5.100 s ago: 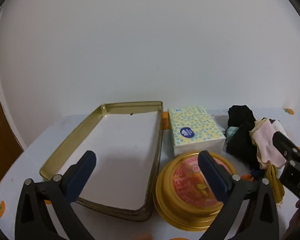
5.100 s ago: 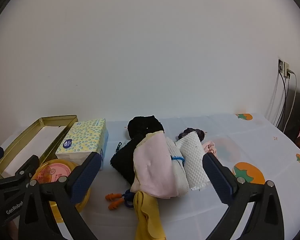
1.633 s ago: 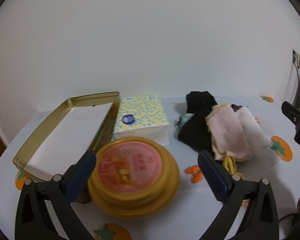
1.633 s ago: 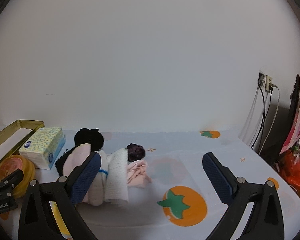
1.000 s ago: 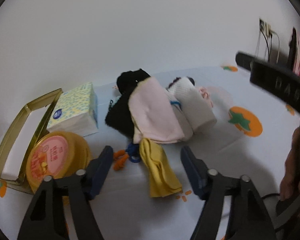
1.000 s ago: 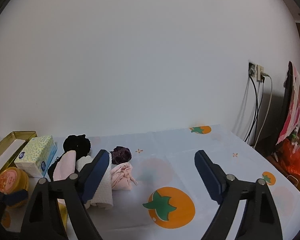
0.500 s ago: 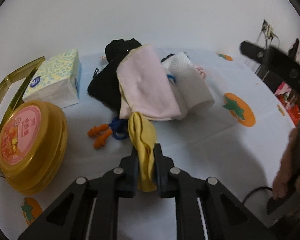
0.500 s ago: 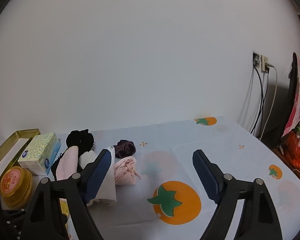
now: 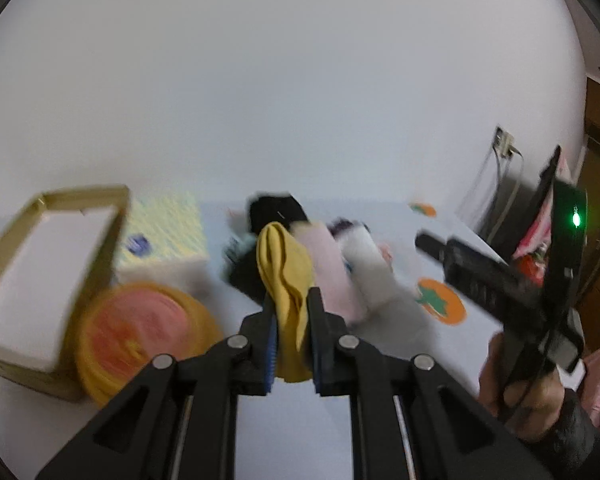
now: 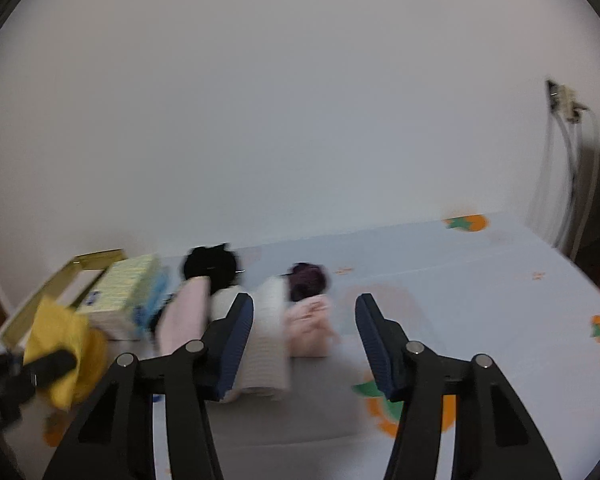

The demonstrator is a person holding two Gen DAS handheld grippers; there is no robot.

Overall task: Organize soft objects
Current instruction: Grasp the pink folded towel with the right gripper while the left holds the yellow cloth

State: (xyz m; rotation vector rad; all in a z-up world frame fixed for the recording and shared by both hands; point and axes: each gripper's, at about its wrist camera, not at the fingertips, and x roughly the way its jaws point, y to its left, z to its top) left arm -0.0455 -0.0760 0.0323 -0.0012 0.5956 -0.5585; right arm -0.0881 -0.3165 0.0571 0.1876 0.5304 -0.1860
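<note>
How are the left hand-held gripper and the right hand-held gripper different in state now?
The left hand-held gripper is shut on the yellow cloth; the right hand-held gripper holds nothing. The left one's jaws are almost together; the right one's stand apart and have just been closing. Both have black arms and blue pads.

The yellow cloth (image 9: 286,276) sits pinched between the jaws of the left gripper (image 9: 290,316), above the fruit-print tablecloth (image 9: 380,364). Behind it lies the pile of rolled soft fabrics (image 10: 260,320). Left of the pile stands the patterned tissue pack (image 9: 162,236), with the open gold rectangular tin (image 9: 44,248) further left and the round gold tin (image 9: 140,336) before both. The right gripper (image 10: 304,344) hovers before the pile's right end, with nothing between its jaws, which have just been closing.
</note>
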